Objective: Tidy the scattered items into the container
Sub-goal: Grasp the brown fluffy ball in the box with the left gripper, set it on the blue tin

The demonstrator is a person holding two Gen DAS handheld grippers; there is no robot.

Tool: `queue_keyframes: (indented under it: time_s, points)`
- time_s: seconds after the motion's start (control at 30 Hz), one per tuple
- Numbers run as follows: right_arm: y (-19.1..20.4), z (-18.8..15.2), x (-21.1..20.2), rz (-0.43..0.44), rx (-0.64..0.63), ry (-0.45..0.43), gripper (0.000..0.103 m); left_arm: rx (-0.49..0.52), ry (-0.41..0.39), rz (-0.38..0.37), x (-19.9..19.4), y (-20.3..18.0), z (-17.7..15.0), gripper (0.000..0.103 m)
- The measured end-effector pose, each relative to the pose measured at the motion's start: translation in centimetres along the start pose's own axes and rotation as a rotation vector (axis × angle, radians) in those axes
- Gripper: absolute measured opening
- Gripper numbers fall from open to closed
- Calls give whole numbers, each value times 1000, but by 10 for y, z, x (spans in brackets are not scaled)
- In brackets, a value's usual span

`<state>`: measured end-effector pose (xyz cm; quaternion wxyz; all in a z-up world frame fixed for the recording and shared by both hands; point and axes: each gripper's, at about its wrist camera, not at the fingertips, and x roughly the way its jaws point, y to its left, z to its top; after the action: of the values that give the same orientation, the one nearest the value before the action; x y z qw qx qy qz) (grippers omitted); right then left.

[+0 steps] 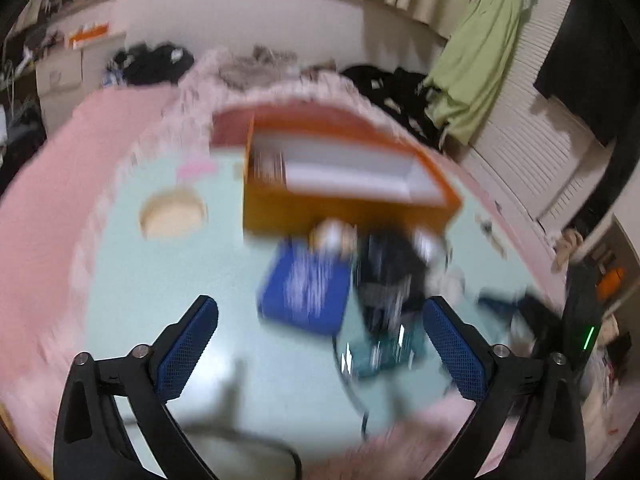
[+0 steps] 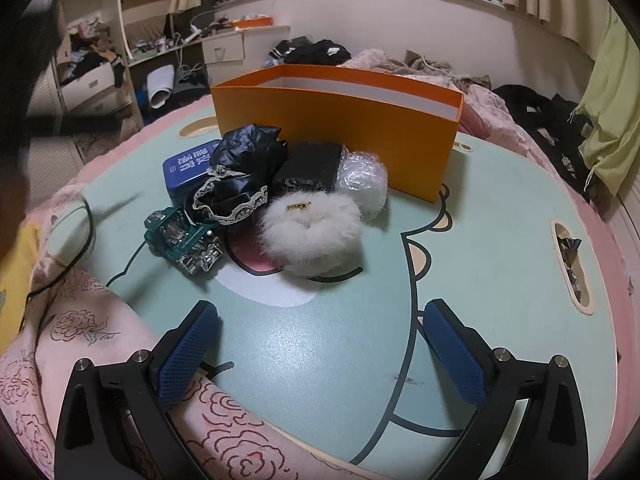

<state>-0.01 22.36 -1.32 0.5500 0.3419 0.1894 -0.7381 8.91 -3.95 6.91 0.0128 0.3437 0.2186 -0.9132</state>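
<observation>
Ahead of right gripper (image 2: 322, 344): fluffy white pouch (image 2: 311, 236), dead centre, long axis crosswise.
Orange box (image 2: 352, 124): beyond it (far side of table (image 2: 500, 280)).
Jaws: both wide apart, holding nothing; left gripper (image 1: 320, 344) view blurred.

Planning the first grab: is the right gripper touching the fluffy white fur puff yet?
Apart. The right wrist view shows the right gripper open, with bare mint-green tabletop between its fingertips and the fluffy white fur puff.

a cluttered bedroom: pink bedding (image 2: 500, 112), white desk (image 2: 240, 46), green cloth (image 1: 480, 52) hanging by louvred doors (image 1: 532, 128).
</observation>
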Motion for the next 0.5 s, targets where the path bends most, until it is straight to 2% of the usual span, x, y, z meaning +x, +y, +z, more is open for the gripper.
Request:
queue_keyframes:
  time_s: [0.03, 0.07, 0.1, 0.13, 0.2, 0.3, 0.4, 0.5]
  points:
    - [0, 1, 0, -1, -2, 1, 103, 15, 25, 3, 1, -3, 28, 82]
    - [0, 0, 0, -1, -2, 1, 103, 15, 62, -12, 7, -4, 47, 68]
    - [0, 1, 0, -1, -2, 1, 103, 7, 105, -36, 14, -3, 64, 59]
    - [0, 0, 0, -1, -1, 1, 103, -20, 175, -68, 31, -1, 88, 57]
    - [0, 1, 0, 0, -2, 1, 103, -45, 265, -55, 58, 2, 111, 47]
    - [0, 1, 0, -1, -2, 0, 103, -4, 394, 97, 108, -2, 131, 43]
    - [-1, 1, 0, 0, -1, 0, 103, -21, 511, 189, 149, 4, 129, 28]
    - [1, 1, -1, -1, -1, -1, 103, -14, 560, 262, 172, 7, 120, 26]
